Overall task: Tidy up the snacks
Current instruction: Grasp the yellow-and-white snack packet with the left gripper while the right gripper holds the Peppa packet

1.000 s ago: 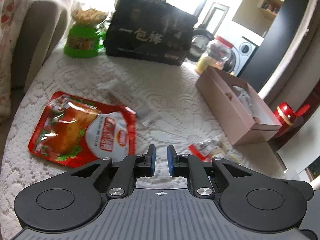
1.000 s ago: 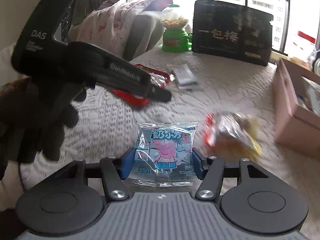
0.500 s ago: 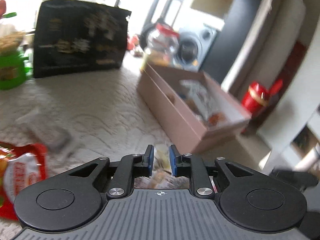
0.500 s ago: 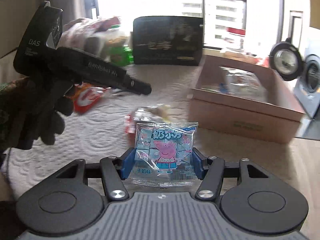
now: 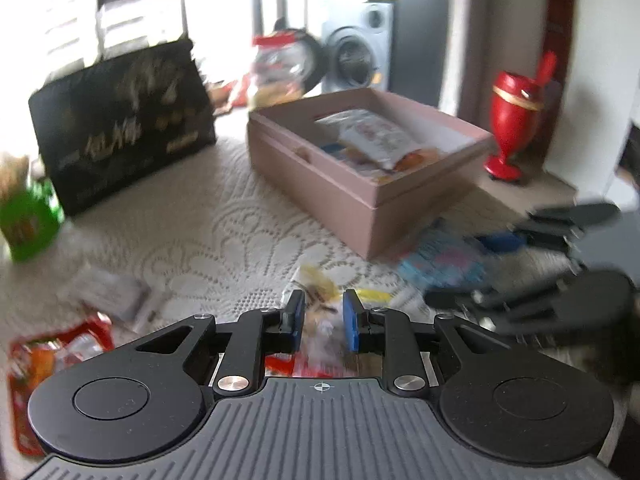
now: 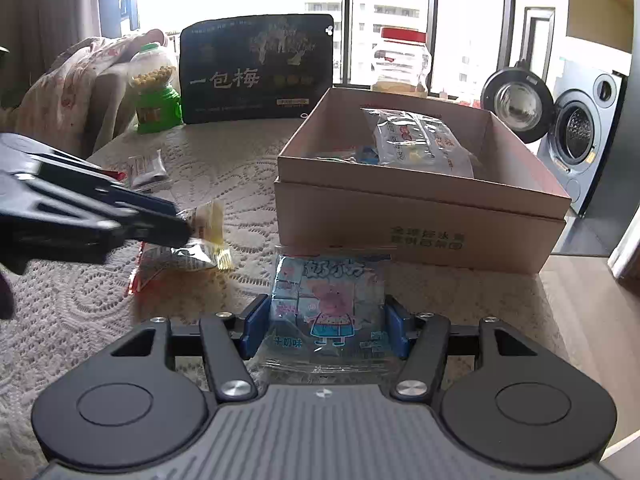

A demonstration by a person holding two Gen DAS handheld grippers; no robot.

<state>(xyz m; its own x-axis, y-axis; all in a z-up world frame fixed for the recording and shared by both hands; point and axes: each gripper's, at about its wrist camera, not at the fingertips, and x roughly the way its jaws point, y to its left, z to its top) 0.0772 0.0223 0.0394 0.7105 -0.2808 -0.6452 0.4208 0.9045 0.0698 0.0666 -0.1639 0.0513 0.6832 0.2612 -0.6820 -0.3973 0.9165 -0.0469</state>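
Note:
My right gripper [image 6: 325, 330] is shut on a blue Peppa Pig snack packet [image 6: 330, 304] and holds it in front of the open cardboard box [image 6: 420, 216], which has snack packets inside. My left gripper [image 5: 323, 320] has its jaws a small gap apart around a clear and yellow snack packet [image 5: 320, 292] lying on the lace cloth. In the right wrist view the left gripper [image 6: 182, 234] tip touches that packet [image 6: 200, 240]. In the left wrist view the box [image 5: 360, 184] stands ahead to the right and the right gripper [image 5: 492, 268] is blurred at the right.
A black gift bag [image 6: 256, 68], a green candy dispenser [image 6: 154, 92] and a red-lidded jar [image 6: 402, 60] stand at the back. A small white packet [image 6: 146, 170] and a red snack pouch [image 5: 44, 364] lie on the cloth. A red vase [image 5: 514, 120] stands beyond the table.
Both grippers have swung right toward the box. The left gripper has come down over the clear and yellow packet and opened slightly. The right still holds the Peppa Pig packet, now closer to the box.

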